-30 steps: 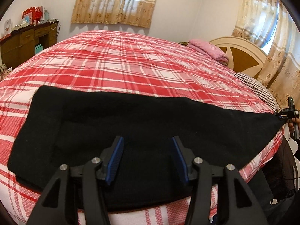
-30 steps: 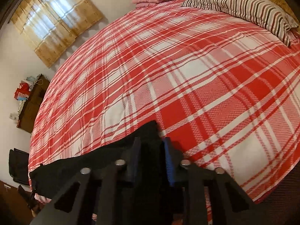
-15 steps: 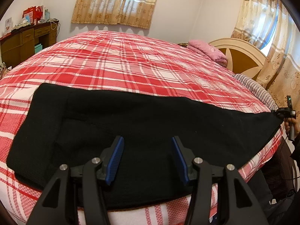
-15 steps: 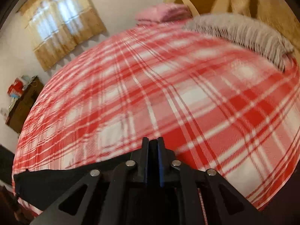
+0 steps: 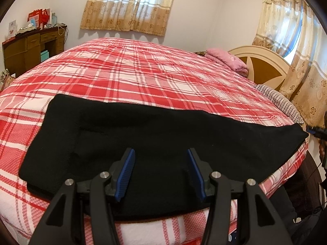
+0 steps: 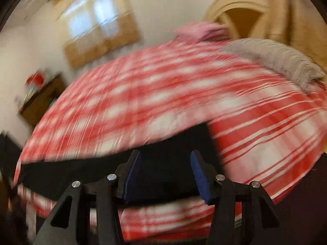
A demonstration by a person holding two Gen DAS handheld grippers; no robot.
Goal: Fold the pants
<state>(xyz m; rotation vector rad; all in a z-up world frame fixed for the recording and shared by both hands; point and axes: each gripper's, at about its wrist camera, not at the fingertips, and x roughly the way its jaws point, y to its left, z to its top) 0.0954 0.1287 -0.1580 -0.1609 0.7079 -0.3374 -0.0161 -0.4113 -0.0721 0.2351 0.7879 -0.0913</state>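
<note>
Black pants (image 5: 155, 143) lie folded lengthwise across the near edge of a bed with a red plaid cover (image 5: 143, 77). In the left wrist view my left gripper (image 5: 161, 167) hovers open over the middle of the pants, its blue pads apart with nothing between them. In the blurred right wrist view my right gripper (image 6: 165, 173) is just off the narrow leg end of the pants (image 6: 173, 159); its jaws are opening and the pads do not press on the cloth. From the left wrist view the right gripper (image 5: 315, 130) shows at the far right edge.
A pink folded blanket (image 5: 226, 59) and a striped pillow (image 5: 278, 102) lie by the cream headboard (image 5: 261, 65). A brown desk (image 5: 32, 49) with boxes stands at the far left. Curtained windows (image 5: 130, 6) line the walls. The bed's front edge is right below my grippers.
My right gripper let go of the pants' leg end, opened, and drew back with a roll. The leg end now rests on the bed. My left gripper stayed put.
</note>
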